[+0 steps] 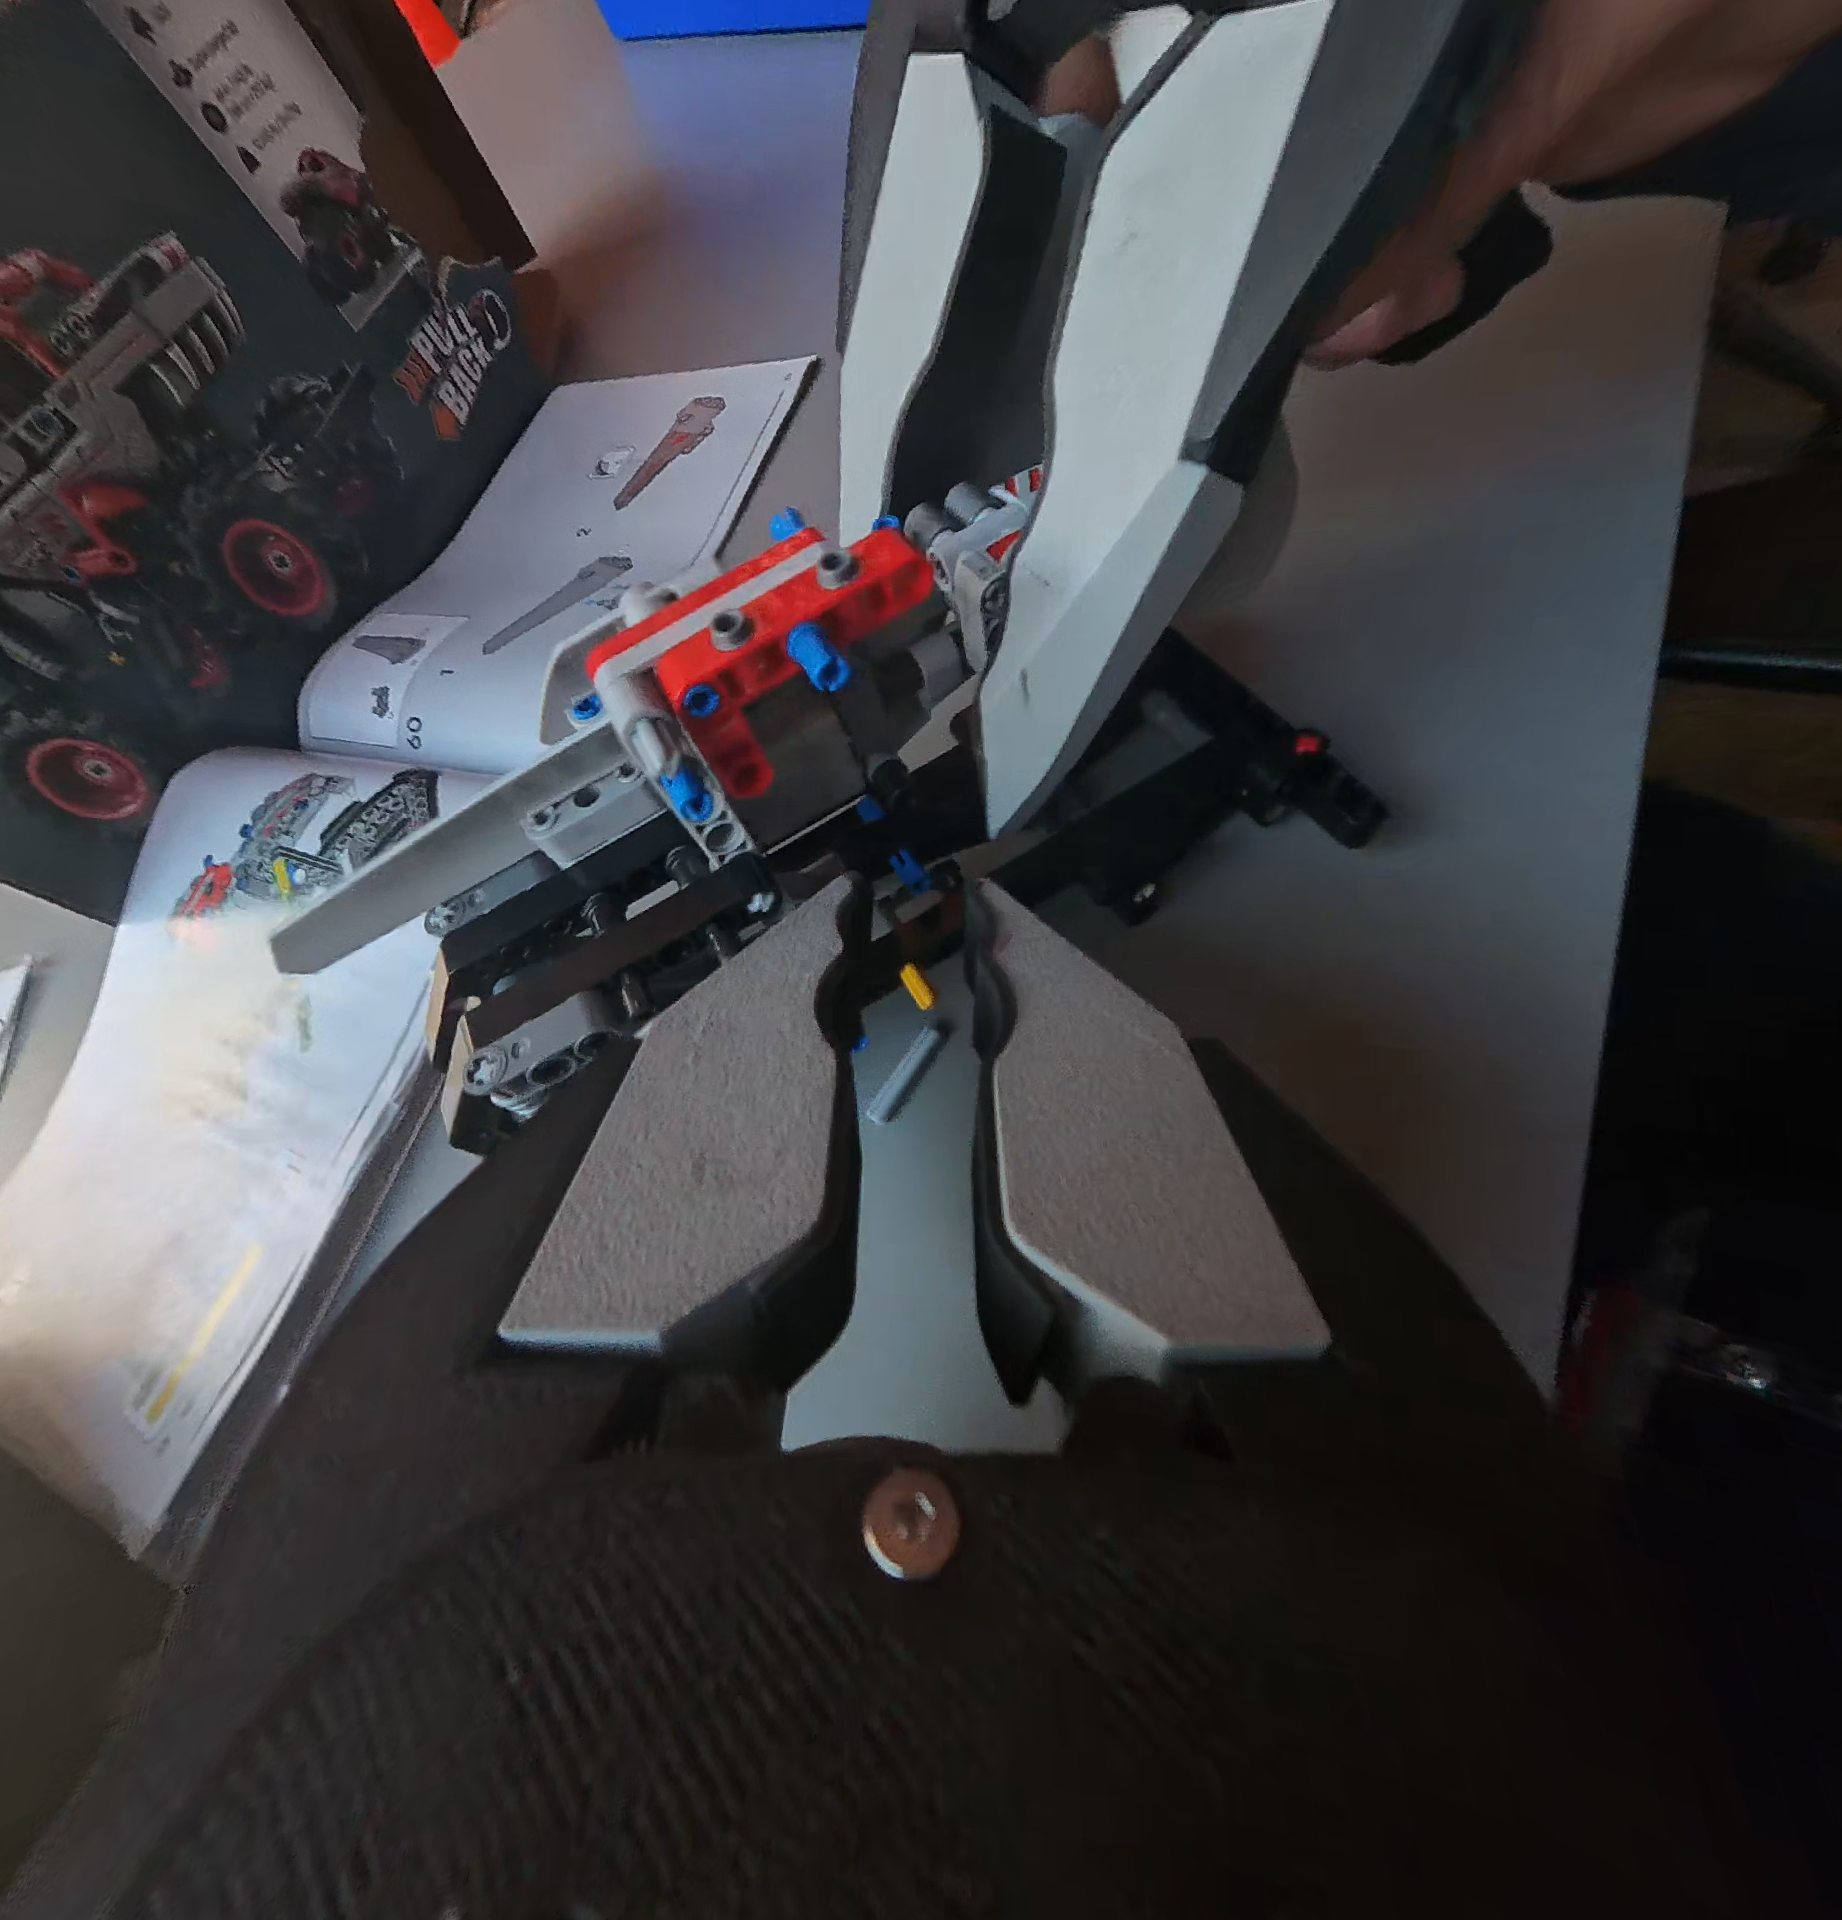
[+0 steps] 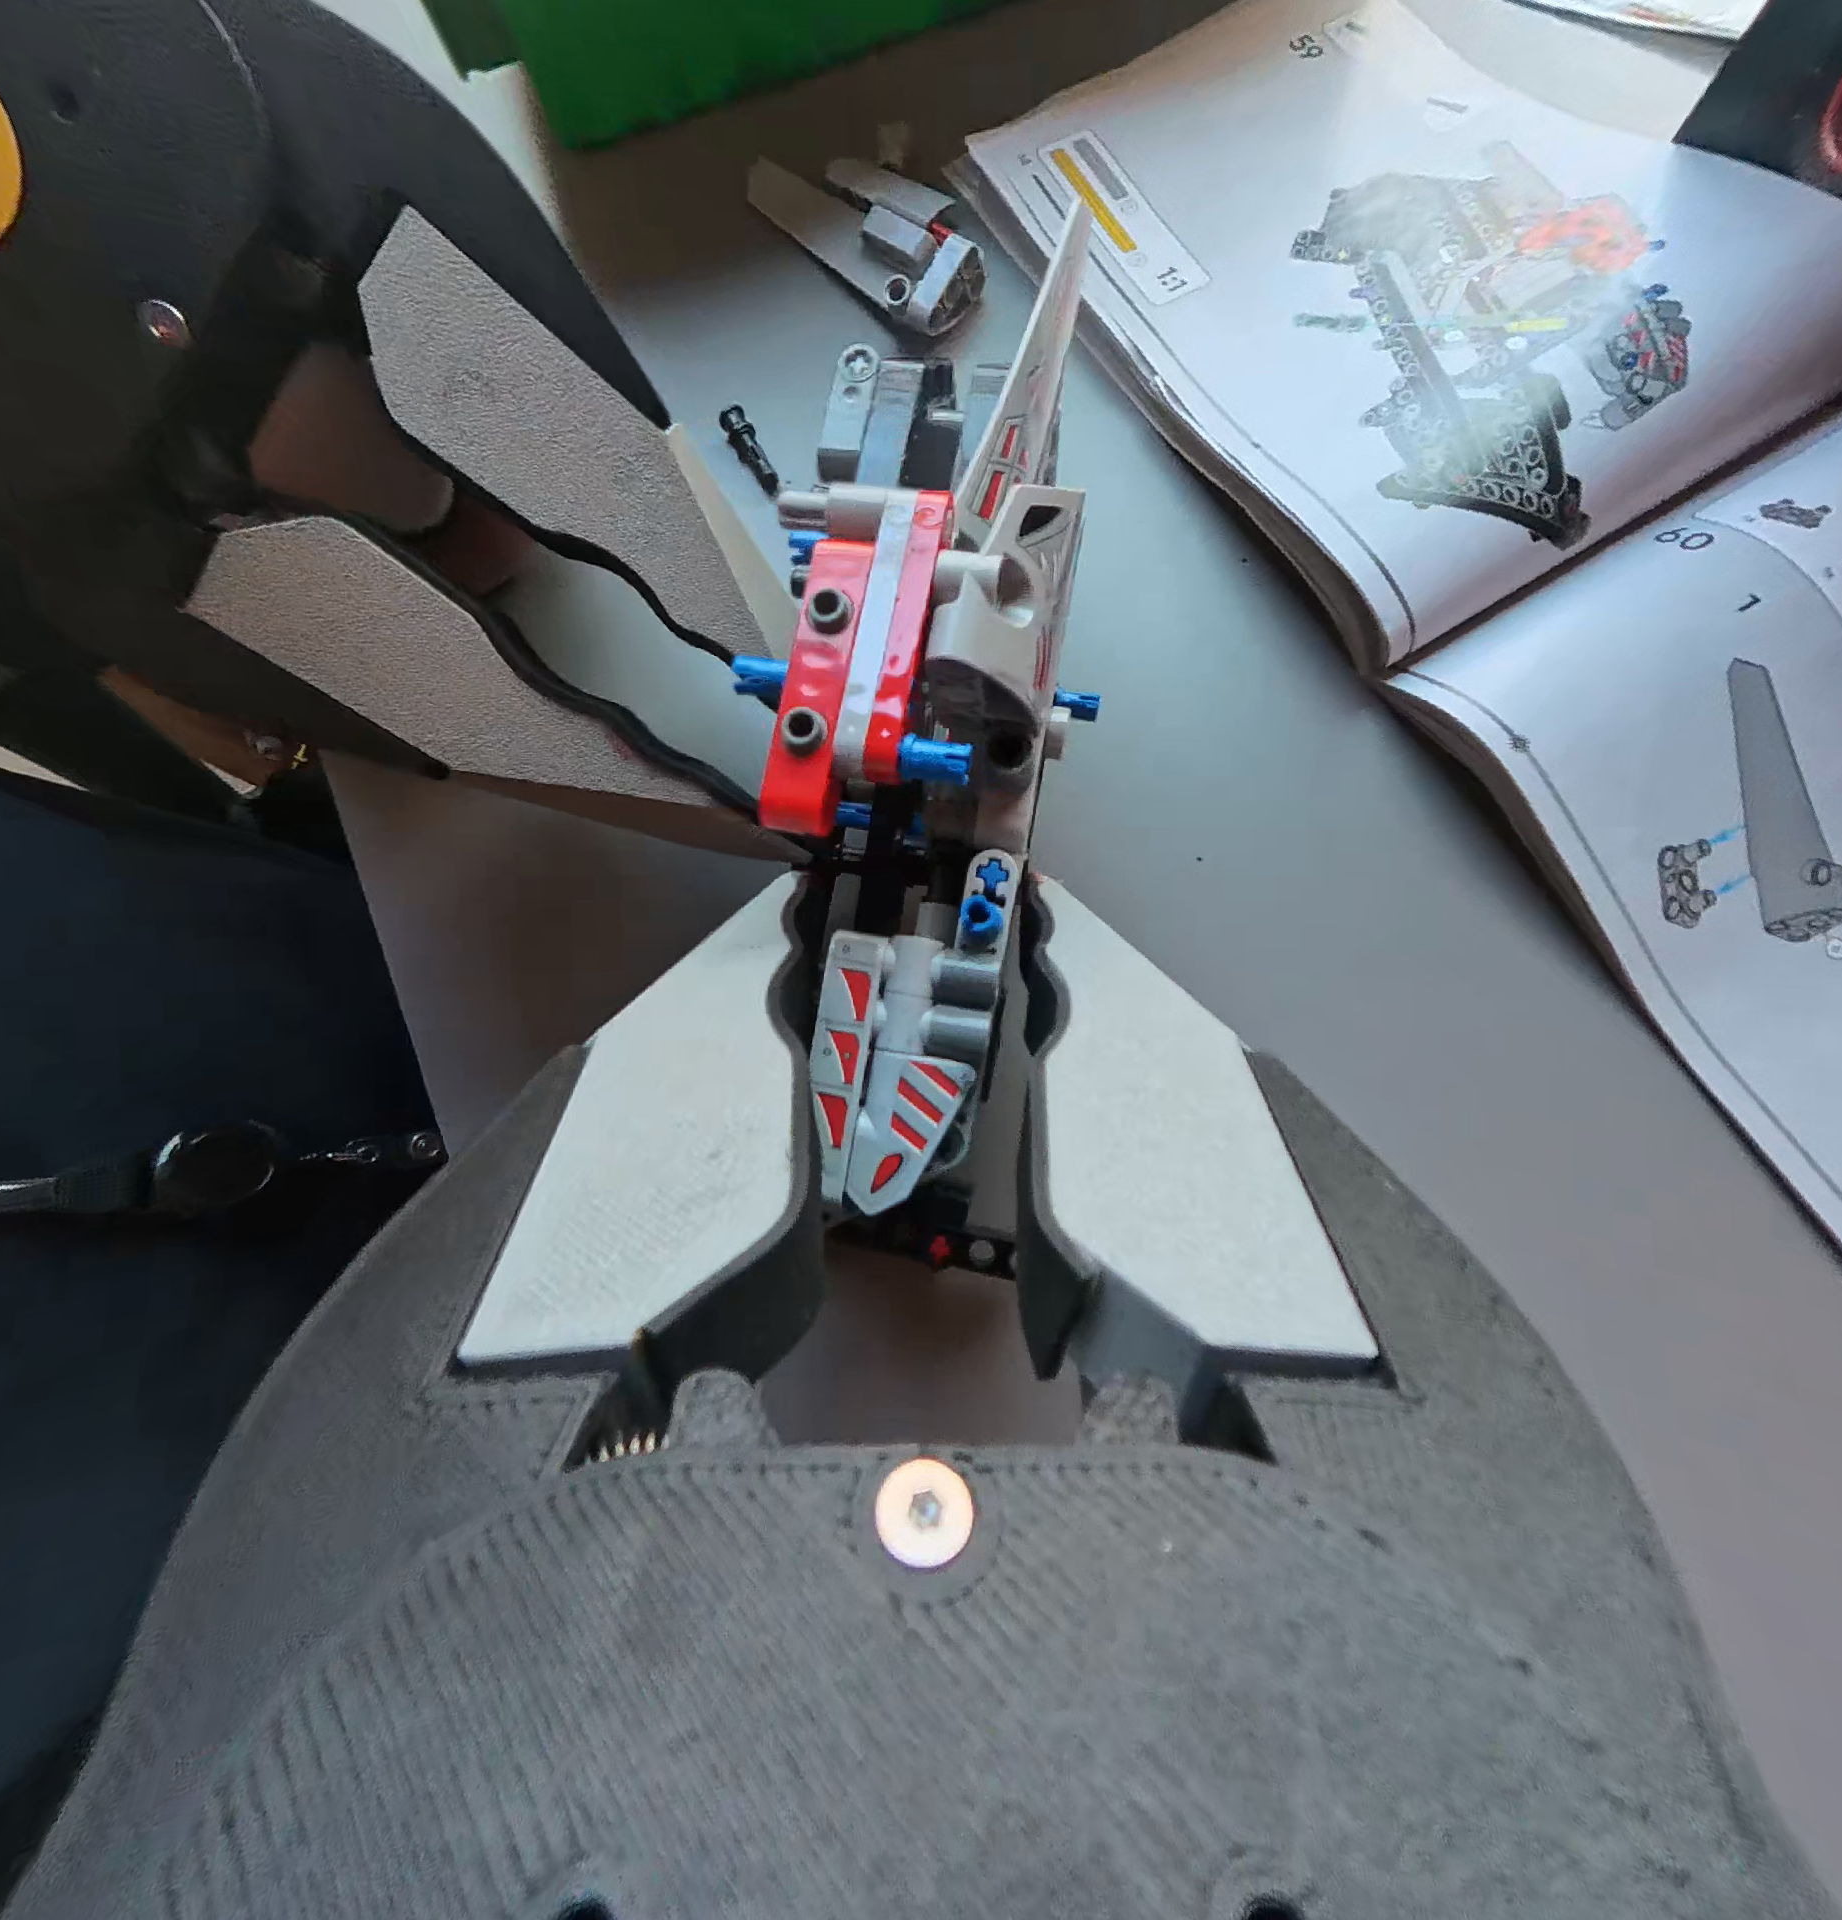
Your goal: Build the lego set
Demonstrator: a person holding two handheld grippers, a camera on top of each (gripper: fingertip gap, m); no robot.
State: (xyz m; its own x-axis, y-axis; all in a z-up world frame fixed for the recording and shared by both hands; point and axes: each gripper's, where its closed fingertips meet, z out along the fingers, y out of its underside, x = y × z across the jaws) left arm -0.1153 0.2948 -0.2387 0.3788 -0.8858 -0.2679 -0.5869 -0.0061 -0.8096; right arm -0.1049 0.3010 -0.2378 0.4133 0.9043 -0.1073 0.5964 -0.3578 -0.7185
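The part-built lego model [image 1: 782,665] has red beams, blue pins, a black frame and a long grey panel [image 1: 449,862]. It is held over the grey table between both grippers. My left gripper [image 1: 919,894] is shut on the model's black frame next to a blue pin. In the right wrist view its fingers [image 2: 501,436] come in from the left. My right gripper [image 2: 917,883] is shut on the model [image 2: 855,665] at the end with the red-striped grey panels. Its fingers [image 1: 1104,416] reach down from the top of the left wrist view.
An open instruction booklet [image 2: 1416,416] lies right of the model, also in the left wrist view [image 1: 543,540]. The set's box [image 1: 169,416] stands behind it. Loose grey parts [image 2: 896,249] and a black pin [image 2: 751,436] lie on the table. A green box [image 2: 688,62] is at the back. The grippers are tip to tip, or close to it.
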